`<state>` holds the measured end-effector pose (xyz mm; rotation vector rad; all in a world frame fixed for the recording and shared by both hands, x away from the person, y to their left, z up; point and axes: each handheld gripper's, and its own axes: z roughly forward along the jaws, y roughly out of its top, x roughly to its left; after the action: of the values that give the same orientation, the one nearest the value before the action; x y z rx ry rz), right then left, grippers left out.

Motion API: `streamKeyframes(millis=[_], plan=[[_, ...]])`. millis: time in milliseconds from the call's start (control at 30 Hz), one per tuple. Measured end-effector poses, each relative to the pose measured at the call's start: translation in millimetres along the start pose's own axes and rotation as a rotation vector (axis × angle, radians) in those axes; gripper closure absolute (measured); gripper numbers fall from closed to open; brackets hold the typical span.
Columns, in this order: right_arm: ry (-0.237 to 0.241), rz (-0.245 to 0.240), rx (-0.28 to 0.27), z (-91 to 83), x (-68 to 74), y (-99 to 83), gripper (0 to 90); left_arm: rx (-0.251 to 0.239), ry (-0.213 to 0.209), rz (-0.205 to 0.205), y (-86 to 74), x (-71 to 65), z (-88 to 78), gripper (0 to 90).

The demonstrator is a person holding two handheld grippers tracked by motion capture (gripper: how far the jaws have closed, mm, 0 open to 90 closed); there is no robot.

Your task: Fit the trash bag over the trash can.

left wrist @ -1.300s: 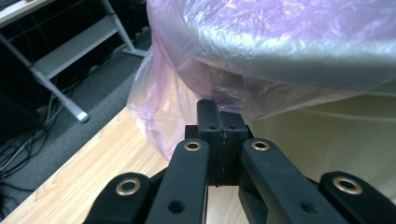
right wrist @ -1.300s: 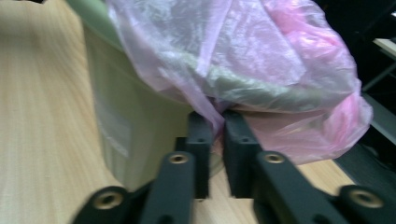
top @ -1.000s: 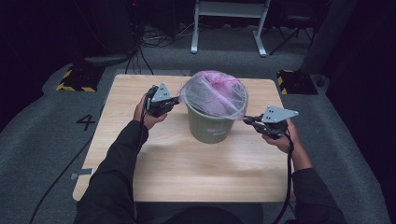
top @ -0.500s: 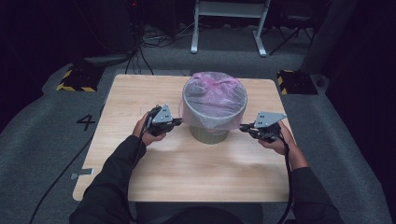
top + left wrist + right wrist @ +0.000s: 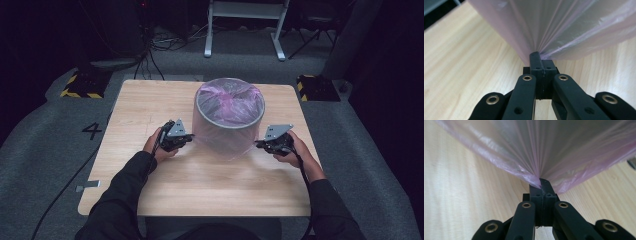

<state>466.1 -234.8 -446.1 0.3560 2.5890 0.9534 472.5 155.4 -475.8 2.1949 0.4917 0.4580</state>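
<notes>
A round grey bin point(image 5: 229, 117) stands on the pale wooden table point(image 5: 200, 185), a little toward twelve o'clock of the table's middle; a thin, translucent pink plastic bag point(image 5: 227, 142) lines it and is folded down over its rim, cloaking the outer wall almost to the tabletop.

The left gripper point(image 5: 186, 137) sits at nine o'clock of the bin, low beside its wall, with a grey three-cornered plate on top; in the left gripper view its black jaws are pressed tight together on a gathered pinch of the pink film point(image 5: 554, 30), whose pleats fan away from the tips point(image 5: 537, 55).

The right gripper point(image 5: 260, 144) sits at three o'clock of the bin, likewise low; in the right gripper view its jaws are clamped shut on the bag's hem point(image 5: 534, 180), and the film spreads upward and outward in taut folds from that pinch point(image 5: 543, 182).

The person's left hand point(image 5: 156, 146) and right hand point(image 5: 299, 152) grasp the tools from six o'clock; dark sleeves run back to the table's near edge.
</notes>
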Motion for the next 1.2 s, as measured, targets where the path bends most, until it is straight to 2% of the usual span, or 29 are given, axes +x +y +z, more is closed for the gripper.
streamKeyframes(millis=[33,100,167,200,233,267,300,367,400,433,467,533,567,633,700,733,833,933,1033,1100,1200], plan=[[0.004,0.018,-0.008,1.0,-1.4,-1.3,90.0,-0.005,-0.003,-0.01,-0.8,1.3,0.0,90.0],[0.016,0.047,-0.024,2.3,-4.5,-3.4,90.0,-0.004,0.024,-0.029,-2.3,2.9,-1.7,89.8],[0.002,0.066,-0.01,5.7,-6.2,-4.9,90.0,-0.011,0.049,-0.076,-4.5,3.8,-3.9,72.2],[0.001,0.074,-0.007,7.1,-6.4,-5.6,90.0,-0.016,0.052,-0.094,-7.3,3.2,-5.5,67.3],[-0.004,0.081,-0.005,9.4,-6.7,-7.0,90.0,-0.017,0.042,-0.102,-10.8,2.4,-7.3,67.3],[-0.003,0.095,-0.003,12.0,-7.1,-8.6,90.0,-0.019,0.048,-0.111,-13.5,1.2,-7.8,62.1],[0.0,0.109,-0.004,13.9,-7.2,-10.0,90.0,-0.01,0.052,-0.127,-16.6,-0.5,-8.6,56.2],[-0.016,0.127,0.005,17.6,-7.8,-13.5,87.5,0.053,0.071,-0.169,-21.0,-3.7,-11.5,35.5],[-0.015,0.145,-0.003,17.8,-8.2,-15.6,85.8,0.059,0.078,-0.189,-22.5,-4.7,-14.5,27.0],[-0.011,0.16,-0.014,17.3,-9.1,-16.7,83.6,0.043,0.062,-0.221,-25.5,-6.2,-20.6,22.7],[-0.018,0.181,-0.03,15.8,-10.4,-18.0,81.8,0.035,0.057,-0.228,-27.2,-7.1,-23.9,20.1],[-0.003,0.187,-0.047,13.1,-11.0,-19.7,81.2,0.05,0.074,-0.246,-30.7,-11.1,-30.5,18.3],[0.0,0.19,-0.049,12.3,-10.5,-20.2,77.9,0.068,0.095,-0.251,-33.2,-13.0,-34.0,18.4],[-0.012,0.184,-0.049,9.7,-7.8,-21.8,66.1,0.07,0.093,-0.283,-38.8,-16.0,-39.4,18.3],[-0.005,0.211,-0.068,5.1,-5.7,-25.0,58.8,0.076,0.087,-0.299,-43.5,-17.0,-44.4,17.5],[0.014,0.224,-0.086,1.8,-5.2,-27.3,54.6,0.082,0.084,-0.31,-45.3,-18.2,-46.3,16.9],[0.019,0.256,-0.096,-5.9,-5.4,-31.1,40.7,0.105,0.078,-0.322,-50.6,-21.7,-50.2,16.8],[0.024,0.291,-0.132,-17.6,-4.2,-37.2,33.1,0.129,0.079,-0.318,-54.6,-25.9,-51.5,16.7],[0.019,0.298,-0.145,-26.9,-2.5,-42.5,26.0,0.153,0.083,-0.319,-56.7,-27.4,-52.4,16.8],[0.016,0.309,-0.157,-32.9,-2.2,-45.9,24.6,0.157,0.078,-0.335,-58.8,-27.8,-51.9,17.3],[0.008,0.313,-0.162,-39.6,-1.5,-47.9,20.9,0.168,0.089,-0.318,-61.0,-29.2,-49.9,17.3]])
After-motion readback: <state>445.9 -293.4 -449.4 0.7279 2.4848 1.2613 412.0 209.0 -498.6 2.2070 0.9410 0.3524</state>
